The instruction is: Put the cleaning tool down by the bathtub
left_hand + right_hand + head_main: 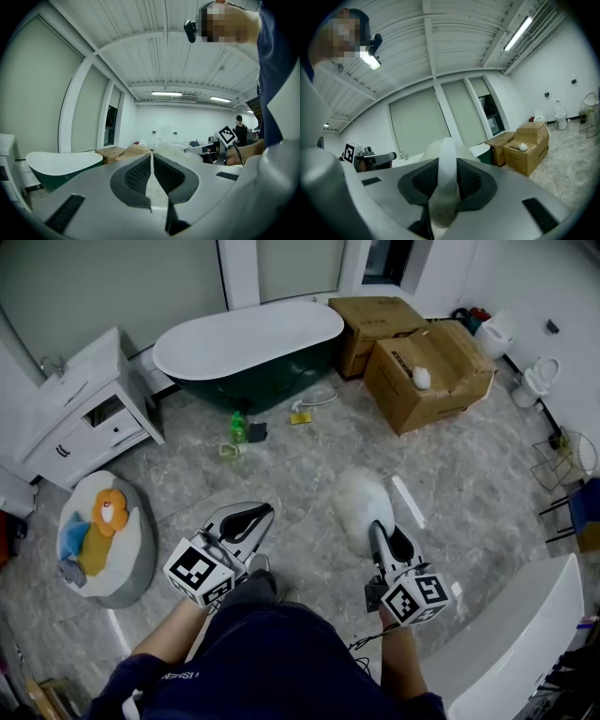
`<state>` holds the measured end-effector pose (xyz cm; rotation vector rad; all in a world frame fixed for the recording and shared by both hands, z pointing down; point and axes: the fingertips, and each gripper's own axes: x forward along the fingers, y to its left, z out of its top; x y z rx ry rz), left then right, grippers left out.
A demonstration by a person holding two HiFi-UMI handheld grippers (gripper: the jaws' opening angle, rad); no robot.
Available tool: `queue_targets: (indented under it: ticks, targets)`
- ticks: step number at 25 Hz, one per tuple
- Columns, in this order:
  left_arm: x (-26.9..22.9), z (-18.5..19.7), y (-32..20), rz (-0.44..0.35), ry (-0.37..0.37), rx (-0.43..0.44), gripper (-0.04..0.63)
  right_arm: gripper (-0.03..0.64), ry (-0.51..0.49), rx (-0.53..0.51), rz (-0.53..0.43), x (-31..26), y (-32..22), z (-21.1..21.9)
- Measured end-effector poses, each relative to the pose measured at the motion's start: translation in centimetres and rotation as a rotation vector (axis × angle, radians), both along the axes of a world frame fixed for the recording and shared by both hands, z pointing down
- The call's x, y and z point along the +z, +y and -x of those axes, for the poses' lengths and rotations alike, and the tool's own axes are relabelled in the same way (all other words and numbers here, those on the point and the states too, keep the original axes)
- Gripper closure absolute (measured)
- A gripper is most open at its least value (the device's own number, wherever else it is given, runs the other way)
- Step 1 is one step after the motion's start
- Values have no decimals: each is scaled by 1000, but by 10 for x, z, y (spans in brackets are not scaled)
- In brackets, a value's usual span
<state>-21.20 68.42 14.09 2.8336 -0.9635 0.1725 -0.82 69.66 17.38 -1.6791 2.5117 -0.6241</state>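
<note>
The cleaning tool has a white handle and a fluffy white head. My right gripper is shut on that handle, with the head sticking out past its jaws, above the floor. In the right gripper view the handle stands upright between the dark pads. My left gripper is level with it on the left, shut with nothing between its jaws. The bathtub, white inside and dark green outside, stands far ahead by the wall.
Two cardboard boxes sit right of the tub. On the floor before the tub lie a green bottle and small items. A white cabinet and a round grey cushion are on the left. A toilet stands at the far right.
</note>
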Motion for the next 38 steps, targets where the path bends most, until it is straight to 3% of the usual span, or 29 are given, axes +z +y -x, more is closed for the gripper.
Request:
queue_targets:
  ticks: [18, 38]
  targets:
    - [14, -14, -79, 11, 12, 24, 552, 520, 18, 20, 20, 14, -72, -14]
    - [20, 20, -241, 26, 29, 64, 552, 520, 38, 62, 38, 13, -220, 26]
